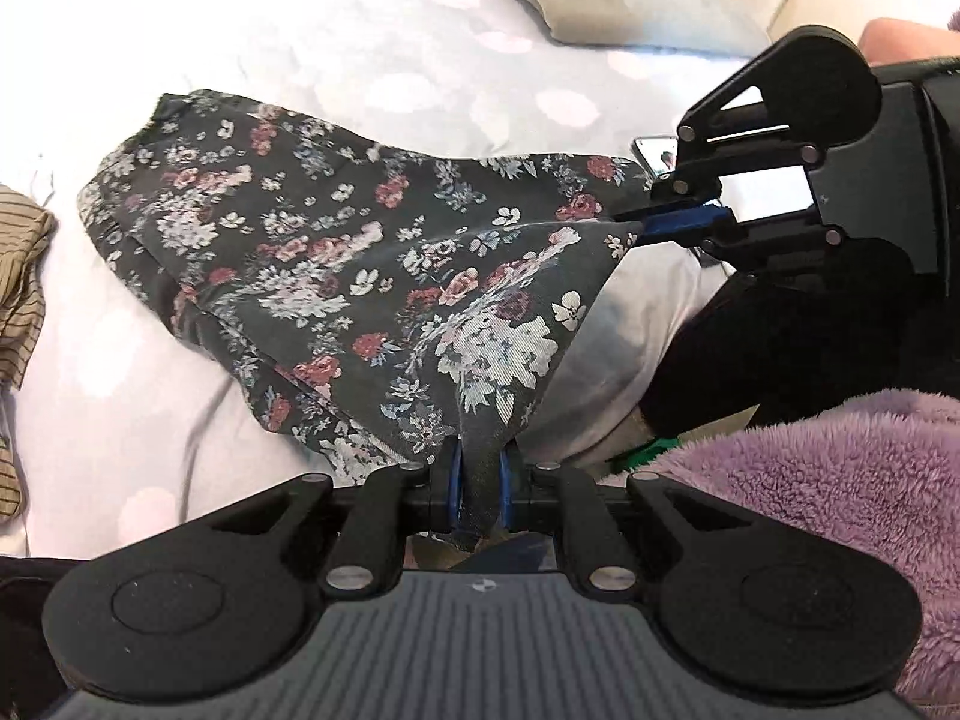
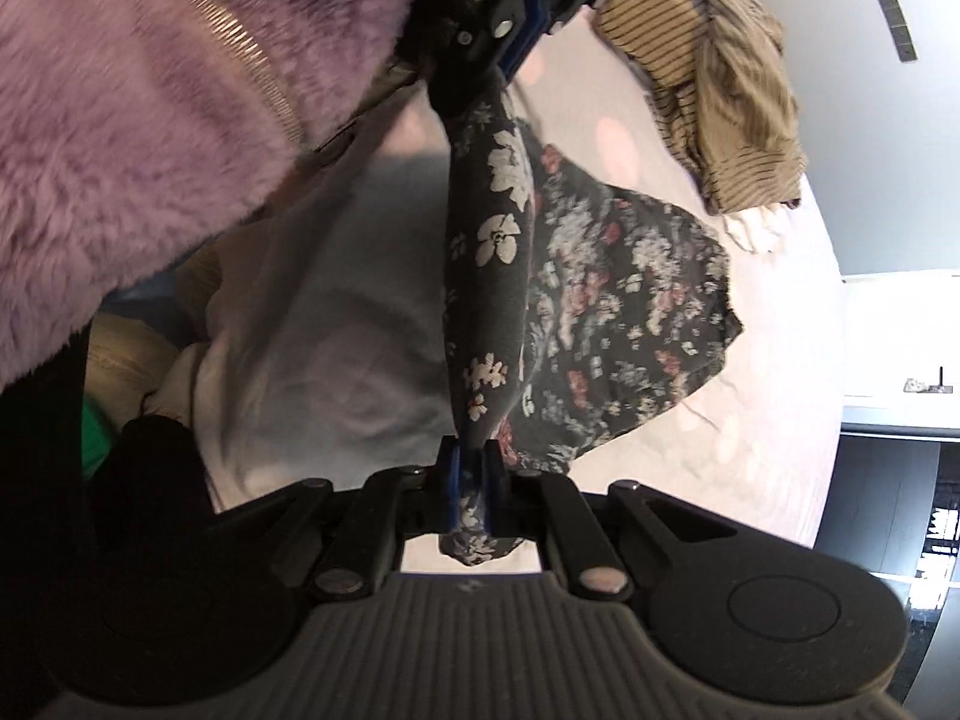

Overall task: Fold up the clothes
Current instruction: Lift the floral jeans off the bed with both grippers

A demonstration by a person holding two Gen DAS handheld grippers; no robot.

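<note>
A dark floral garment (image 1: 336, 252) hangs partly lifted off the pale bed sheet (image 1: 336, 36). My left gripper (image 1: 480, 480) is shut on one corner of it, the cloth pinched between the blue pads. My right gripper (image 1: 654, 225) comes in from the right, shut on the other corner, so the edge stretches between the two. In the right wrist view the right gripper (image 2: 474, 480) clamps the floral garment (image 2: 624, 300), whose taut edge runs up to the left gripper (image 2: 510, 69) at the top. The far end of the garment still rests on the bed.
A tan striped garment (image 2: 720, 102) lies crumpled on the bed sheet (image 2: 750, 480) beyond the floral one, seen also as the striped garment (image 1: 21, 276) at the left edge. A beige pillow (image 1: 600, 0) lies at the back. A person's fluffy purple sleeve (image 1: 840, 480) is close by.
</note>
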